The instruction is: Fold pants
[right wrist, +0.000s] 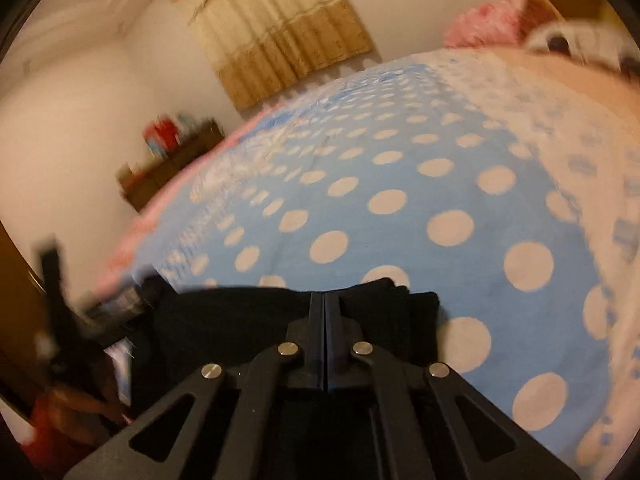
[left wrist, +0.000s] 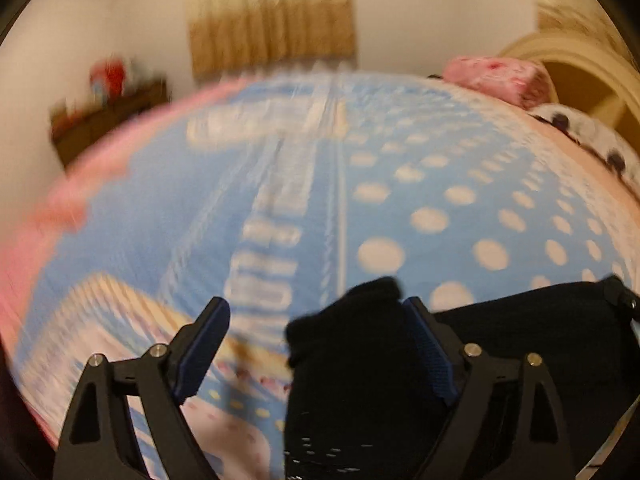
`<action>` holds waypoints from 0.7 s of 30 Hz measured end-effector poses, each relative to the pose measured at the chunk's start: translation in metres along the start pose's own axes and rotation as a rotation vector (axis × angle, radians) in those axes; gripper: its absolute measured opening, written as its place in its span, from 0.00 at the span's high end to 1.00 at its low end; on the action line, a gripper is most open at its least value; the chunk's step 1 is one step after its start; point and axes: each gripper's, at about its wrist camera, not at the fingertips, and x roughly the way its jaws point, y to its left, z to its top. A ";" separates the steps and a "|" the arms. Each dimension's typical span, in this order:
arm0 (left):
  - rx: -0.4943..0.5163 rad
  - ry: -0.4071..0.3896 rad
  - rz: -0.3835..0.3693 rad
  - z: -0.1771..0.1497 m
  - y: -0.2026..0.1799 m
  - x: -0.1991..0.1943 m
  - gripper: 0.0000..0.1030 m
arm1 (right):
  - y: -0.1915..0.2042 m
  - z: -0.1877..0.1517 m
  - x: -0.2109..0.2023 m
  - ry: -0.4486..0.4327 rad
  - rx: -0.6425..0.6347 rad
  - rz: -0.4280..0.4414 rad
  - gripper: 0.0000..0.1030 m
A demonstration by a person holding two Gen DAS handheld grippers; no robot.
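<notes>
Black pants (left wrist: pixel 520 340) lie bunched on a blue bedspread with white dots (left wrist: pixel 400 208). In the left wrist view my left gripper (left wrist: pixel 316 312) stands wide open. A raised fold of the pants (left wrist: pixel 352 336) sits between its fingers, against the right pad (left wrist: pixel 428 344), and the left pad is clear of the cloth. In the right wrist view my right gripper (right wrist: pixel 324 300) is shut, its tips over the far edge of the pants (right wrist: pixel 240 320). No cloth shows between its pads. The left gripper (right wrist: pixel 52 280) appears blurred at the far left.
The bed fills both views, with a pink border (left wrist: pixel 24 248) on its left. A pink pillow (left wrist: pixel 496 76) and a spotted white cloth (left wrist: pixel 588 136) lie at the far right. A dark wooden shelf (right wrist: pixel 172 164) stands by the wall, beside a curtain (right wrist: pixel 288 40). A red sleeve (right wrist: pixel 48 428) shows low left.
</notes>
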 end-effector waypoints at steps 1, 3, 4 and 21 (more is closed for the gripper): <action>-0.046 0.008 -0.027 -0.002 0.008 0.003 0.02 | -0.009 0.000 0.001 -0.012 0.043 0.039 1.00; -0.088 0.025 -0.040 -0.002 0.017 0.009 0.00 | -0.015 -0.002 0.002 -0.028 0.080 0.072 1.00; -0.077 0.022 -0.034 -0.001 0.016 0.010 0.00 | -0.016 -0.003 0.002 -0.034 0.085 0.076 1.00; 0.005 -0.185 -0.017 0.006 0.032 -0.071 0.00 | -0.075 -0.031 -0.067 -0.222 0.512 0.201 0.97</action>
